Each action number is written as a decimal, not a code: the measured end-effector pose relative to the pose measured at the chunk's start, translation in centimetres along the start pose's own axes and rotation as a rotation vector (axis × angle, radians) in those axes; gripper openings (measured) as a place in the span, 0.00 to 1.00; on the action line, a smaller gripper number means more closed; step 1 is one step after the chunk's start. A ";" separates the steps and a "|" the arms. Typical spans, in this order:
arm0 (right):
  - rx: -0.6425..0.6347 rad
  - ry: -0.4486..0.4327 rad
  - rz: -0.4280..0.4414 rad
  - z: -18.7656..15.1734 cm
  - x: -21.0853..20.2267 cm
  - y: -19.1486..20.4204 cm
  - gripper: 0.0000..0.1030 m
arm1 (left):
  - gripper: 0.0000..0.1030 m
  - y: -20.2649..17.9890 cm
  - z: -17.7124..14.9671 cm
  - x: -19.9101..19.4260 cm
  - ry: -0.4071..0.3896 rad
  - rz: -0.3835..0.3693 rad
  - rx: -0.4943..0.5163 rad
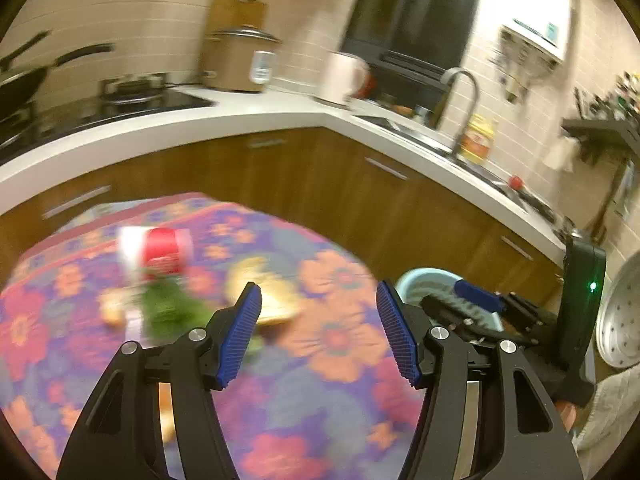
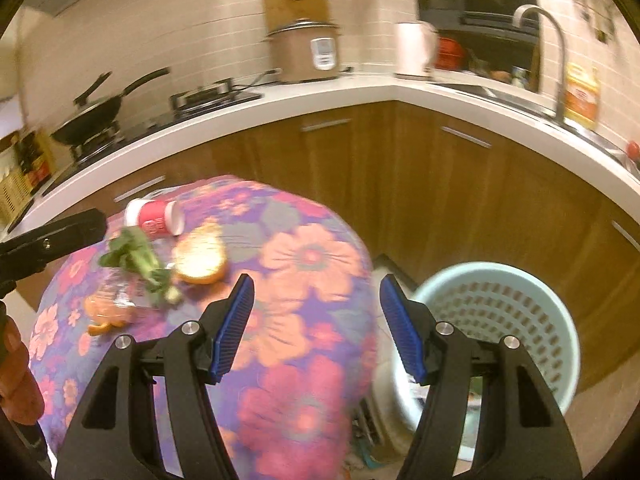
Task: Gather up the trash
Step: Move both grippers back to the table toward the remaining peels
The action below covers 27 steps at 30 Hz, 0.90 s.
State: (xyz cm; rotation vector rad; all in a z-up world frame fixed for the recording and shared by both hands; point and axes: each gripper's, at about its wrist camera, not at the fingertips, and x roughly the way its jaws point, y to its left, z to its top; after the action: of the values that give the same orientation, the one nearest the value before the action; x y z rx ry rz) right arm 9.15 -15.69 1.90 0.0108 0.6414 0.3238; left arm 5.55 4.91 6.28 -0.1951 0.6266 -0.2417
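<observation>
While both tools hang above the table with nothing in them, this is how it looks from where I stand.

Left gripper (image 1: 319, 302): jaws wide apart, nothing between the blue pads; its view is smeared, so finer detail is lost.
Right gripper (image 2: 316, 294): jaws wide too, empty, over the near edge of the table with the bin off to its right.
Trash: a tipped red paper cup (image 2: 156, 218), a leafy green stalk (image 2: 138, 262), a slice of bread (image 2: 202, 260), crumpled clear plastic (image 2: 116, 290) and orange peel (image 2: 105, 312), all lying close together on the far left part of the table.
Bin: pale blue perforated basket (image 2: 500, 308) on the floor, just beside the table's right edge.
Step in hand, I'd judge: going in for a piece; best to pick one item at a time, close on the cup's body or the bread's edge, and carry it fully over the basket rim before letting go.
Surface: flowered cloth (image 2: 304, 264), soft, likely to bunch if the pads dig in.
Room: a corner kitchen, white counter (image 2: 280, 106), wooden cabinets (image 2: 460, 200), wok, rice cooker (image 2: 304, 50), kettle and tap behind.
</observation>
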 end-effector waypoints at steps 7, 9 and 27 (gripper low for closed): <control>-0.083 0.022 0.047 0.7 2.3 5.3 0.60 | 0.57 8.7 -1.2 -3.9 -0.031 0.128 -0.110; -0.091 0.027 0.056 0.9 2.8 6.0 0.60 | 0.57 10.6 -1.5 -4.6 -0.044 0.154 -0.144; 0.077 0.143 0.132 1.9 12.0 6.5 0.59 | 0.63 16.2 -6.1 -0.8 0.151 -0.063 -0.211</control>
State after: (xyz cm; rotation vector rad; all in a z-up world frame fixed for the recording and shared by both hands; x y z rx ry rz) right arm 17.40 -5.73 -2.93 0.1048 0.7971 0.4296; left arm 3.91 19.96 -2.24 -0.4030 0.7973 -0.2520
